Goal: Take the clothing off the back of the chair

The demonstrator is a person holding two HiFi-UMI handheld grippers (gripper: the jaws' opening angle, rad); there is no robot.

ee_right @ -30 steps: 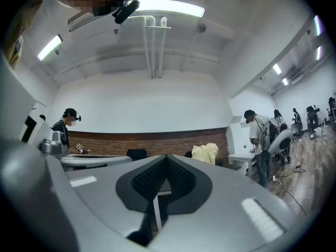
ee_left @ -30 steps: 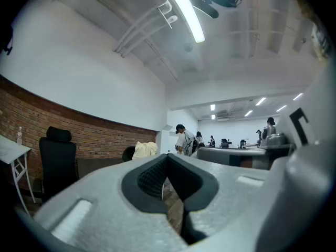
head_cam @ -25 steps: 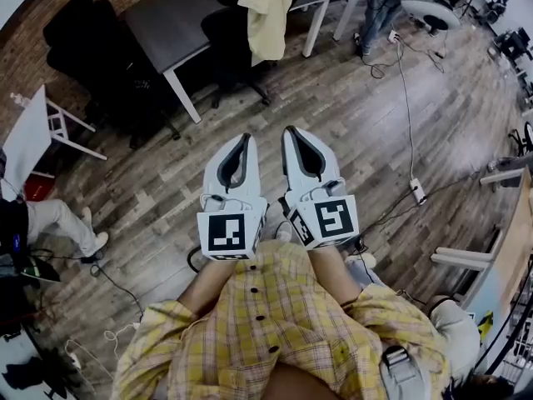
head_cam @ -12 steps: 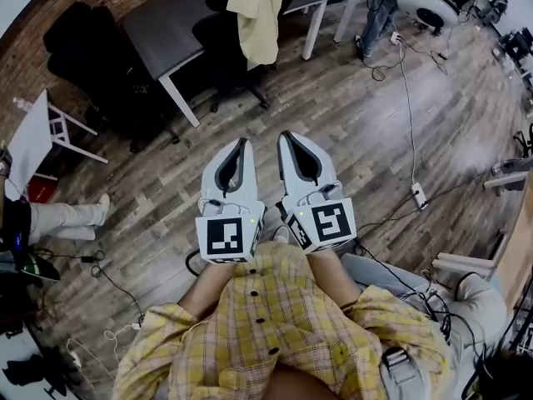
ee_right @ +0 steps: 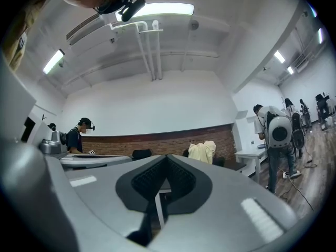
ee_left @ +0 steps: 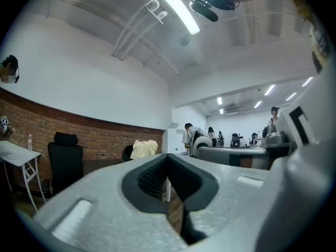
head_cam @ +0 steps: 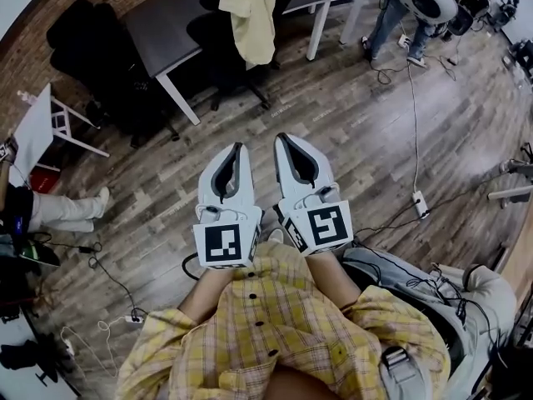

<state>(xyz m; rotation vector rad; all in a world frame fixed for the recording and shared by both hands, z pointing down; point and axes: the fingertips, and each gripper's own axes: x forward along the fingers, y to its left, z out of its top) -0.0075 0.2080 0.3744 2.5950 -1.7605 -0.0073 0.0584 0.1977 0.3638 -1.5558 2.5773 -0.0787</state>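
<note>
A pale yellow garment (head_cam: 250, 13) hangs over the back of a black chair (head_cam: 223, 47) at a dark table (head_cam: 171, 32), at the top of the head view. My left gripper (head_cam: 238, 148) and right gripper (head_cam: 281, 138) are side by side, held level over the wood floor and pointing toward the chair, well short of it. Both are shut with nothing between their jaws. The garment (ee_left: 143, 149) shows small and distant past the left gripper (ee_left: 168, 157). It appears again as the garment (ee_right: 202, 152) beyond the right gripper (ee_right: 167, 157).
Black office chairs (head_cam: 92, 40) stand at the brick wall on the left, with a white folding stand (head_cam: 37, 132) beside them. Cables and a power strip (head_cam: 420, 198) lie on the floor at right. A seated person's legs (head_cam: 67, 211) are at left; a standing person (head_cam: 416, 7) is top right.
Both grippers have moved forward together toward the chair, still shut. The person at the top right has stepped closer into view.
</note>
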